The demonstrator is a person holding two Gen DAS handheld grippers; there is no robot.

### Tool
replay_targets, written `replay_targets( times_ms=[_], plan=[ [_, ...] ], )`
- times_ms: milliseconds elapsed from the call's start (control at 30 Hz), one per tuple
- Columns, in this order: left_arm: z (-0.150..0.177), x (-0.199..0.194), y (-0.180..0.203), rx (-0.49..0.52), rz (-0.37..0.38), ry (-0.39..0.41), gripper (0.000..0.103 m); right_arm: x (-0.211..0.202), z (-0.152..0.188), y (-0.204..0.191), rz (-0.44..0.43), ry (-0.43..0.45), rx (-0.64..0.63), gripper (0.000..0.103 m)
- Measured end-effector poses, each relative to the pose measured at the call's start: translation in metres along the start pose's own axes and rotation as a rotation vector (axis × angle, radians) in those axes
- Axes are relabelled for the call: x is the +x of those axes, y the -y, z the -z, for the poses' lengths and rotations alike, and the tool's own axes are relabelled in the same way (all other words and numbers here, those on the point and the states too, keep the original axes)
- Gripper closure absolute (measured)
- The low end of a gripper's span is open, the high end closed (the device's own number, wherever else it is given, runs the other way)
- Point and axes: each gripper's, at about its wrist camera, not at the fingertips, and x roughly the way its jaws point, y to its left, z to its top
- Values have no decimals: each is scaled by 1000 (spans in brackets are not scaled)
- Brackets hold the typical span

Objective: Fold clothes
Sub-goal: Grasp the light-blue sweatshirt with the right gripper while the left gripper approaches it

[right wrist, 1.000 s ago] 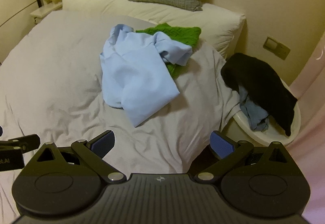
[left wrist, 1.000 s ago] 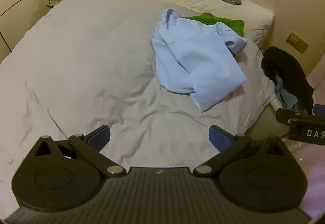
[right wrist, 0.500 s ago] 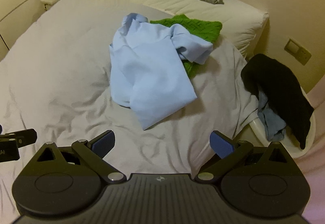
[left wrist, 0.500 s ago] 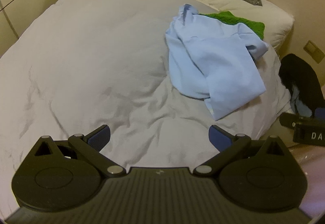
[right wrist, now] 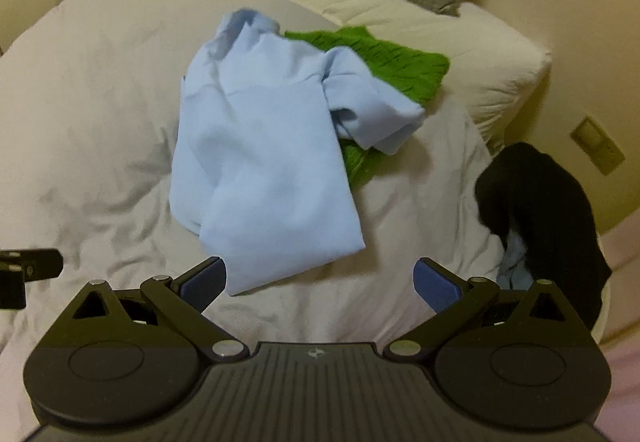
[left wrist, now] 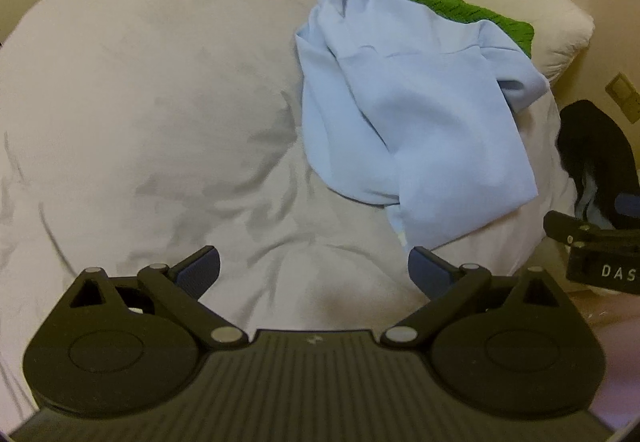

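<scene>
Evidently folding is not yet starting: the blue shirt (right wrist: 264,161) is lying crumpled on the bed (right wrist: 100,89), partly covering a green sweater (right wrist: 392,61), while the left hand-held gripper (left wrist: 314,268) and right hand-held gripper (right wrist: 320,278) are hovering wide and empty.

Bare duvet (left wrist: 160,101) left of crumpled blue shirt (right wrist: 264,145).

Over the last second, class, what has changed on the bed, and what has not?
Both hand-held grippers, left and right, moved closer to the light blue garment, jaws open, holding nothing. The garment, green knit and black clothing lie as before.
</scene>
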Motion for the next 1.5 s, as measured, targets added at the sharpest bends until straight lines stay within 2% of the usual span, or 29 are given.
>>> replay_targets(
  times_ms=[233,300,367,400,600,667,733,800,867,967,1167,1267,1333,1433,1500],
  plan=[
    [-21,39,6,18,24,-25,10,44,-20,5,-36,-24,-65,1],
    [-27,49,6,14,31,-39,10,57,-25,5,-45,-22,-92,8],
    [-32,60,7,10,36,-51,18,70,-29,5,-60,-23,-117,13],
    [-35,65,6,6,39,-58,19,77,-31,5,-68,-24,-130,17],
    [-44,88,7,-18,28,-77,18,112,-45,4,-63,-1,-185,20],
    [-46,94,6,-28,25,-85,18,124,-49,4,-87,-14,-195,22],
    [-48,100,6,-38,24,-94,18,134,-53,5,-119,-27,-206,41],
    [-48,103,8,-42,29,-98,20,134,-55,7,-191,-27,-210,100],
    [-49,106,8,-42,55,-104,36,122,-60,14,-233,18,-174,103],
    [-53,112,9,-49,85,-114,48,102,-69,35,-235,103,-100,103],
    [-63,120,17,-40,101,-106,48,86,-91,101,-54,205,88,103],
    [-68,124,20,-38,98,-105,48,89,-94,121,48,222,108,103],
    [-72,126,20,-47,104,-103,48,92,-93,132,125,224,112,103],
    [-77,132,19,-68,111,-97,42,100,-92,150,226,199,121,103],
    [-82,140,19,-91,124,-95,36,106,-91,162,202,158,156,103]
  ],
)
